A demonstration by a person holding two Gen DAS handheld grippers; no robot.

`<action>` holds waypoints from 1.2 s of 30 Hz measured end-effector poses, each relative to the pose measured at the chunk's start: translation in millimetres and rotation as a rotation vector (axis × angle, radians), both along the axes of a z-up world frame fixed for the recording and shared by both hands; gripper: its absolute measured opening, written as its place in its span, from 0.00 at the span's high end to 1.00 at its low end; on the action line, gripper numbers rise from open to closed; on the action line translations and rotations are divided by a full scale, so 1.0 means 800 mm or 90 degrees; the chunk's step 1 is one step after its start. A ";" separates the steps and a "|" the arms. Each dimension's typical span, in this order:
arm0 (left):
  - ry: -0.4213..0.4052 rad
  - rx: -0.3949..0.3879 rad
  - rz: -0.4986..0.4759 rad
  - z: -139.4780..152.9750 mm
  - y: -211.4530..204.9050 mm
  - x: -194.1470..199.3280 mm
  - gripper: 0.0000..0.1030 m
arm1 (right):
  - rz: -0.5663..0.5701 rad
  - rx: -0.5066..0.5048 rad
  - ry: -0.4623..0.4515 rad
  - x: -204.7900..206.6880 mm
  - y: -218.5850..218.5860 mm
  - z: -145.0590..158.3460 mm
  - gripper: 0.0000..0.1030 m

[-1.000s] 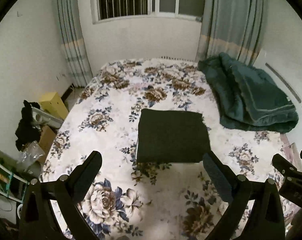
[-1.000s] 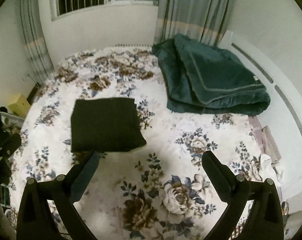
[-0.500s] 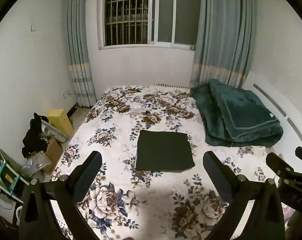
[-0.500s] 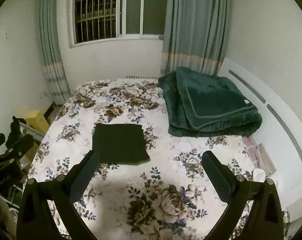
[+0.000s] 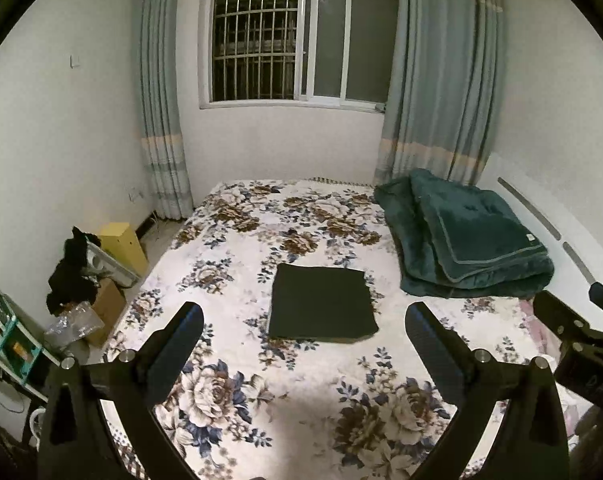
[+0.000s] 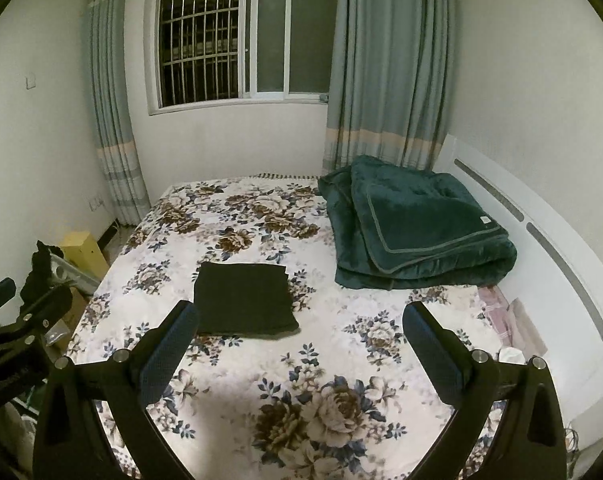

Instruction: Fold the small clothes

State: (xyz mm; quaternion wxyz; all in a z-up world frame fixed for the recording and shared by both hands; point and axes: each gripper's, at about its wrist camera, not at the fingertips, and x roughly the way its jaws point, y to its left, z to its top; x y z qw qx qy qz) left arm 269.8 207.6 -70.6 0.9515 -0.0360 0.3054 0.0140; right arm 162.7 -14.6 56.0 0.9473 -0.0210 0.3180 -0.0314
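A dark garment, folded into a flat square [image 5: 321,303], lies in the middle of the floral bed [image 5: 237,240]. It also shows in the right wrist view [image 6: 243,299]. My left gripper [image 5: 303,316] is open and empty, held well above and short of the garment. My right gripper [image 6: 299,316] is open and empty too, held back above the bed's near part. The right gripper's body shows at the right edge of the left wrist view [image 5: 577,344]. The left gripper's body shows at the left edge of the right wrist view [image 6: 17,328].
A folded dark green blanket [image 5: 465,240] lies on the bed's right side by the white headboard [image 6: 541,224]. A yellow box [image 5: 123,246], dark clothes [image 5: 71,276] and a cardboard box stand on the floor at the left. A barred window [image 5: 297,36] and curtains are behind.
Both grippers have pulled back and up from the bed. The folded garment looks smaller and farther, and the window and walls have come into view. The garment has not moved.
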 end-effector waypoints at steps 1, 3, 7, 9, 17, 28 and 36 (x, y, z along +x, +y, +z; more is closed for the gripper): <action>0.002 0.002 0.001 0.001 -0.001 -0.001 0.00 | 0.003 0.004 0.002 -0.004 0.000 0.003 0.00; -0.001 0.008 0.008 0.005 -0.002 -0.007 0.00 | 0.005 0.007 0.005 -0.001 -0.002 0.004 0.00; 0.006 0.009 0.014 0.009 -0.003 -0.011 0.00 | 0.012 0.013 0.014 -0.004 -0.004 0.009 0.00; 0.007 0.011 0.015 0.011 -0.004 -0.014 0.00 | 0.017 0.013 0.016 -0.003 -0.005 0.011 0.00; 0.003 0.011 0.014 0.016 -0.006 -0.019 0.00 | 0.021 0.010 0.010 0.000 -0.006 0.019 0.00; 0.002 0.013 0.010 0.019 -0.009 -0.019 0.00 | 0.033 0.011 0.015 0.004 -0.005 0.024 0.00; 0.004 0.009 0.009 0.023 -0.014 -0.018 0.00 | 0.036 0.011 0.015 0.007 -0.006 0.026 0.00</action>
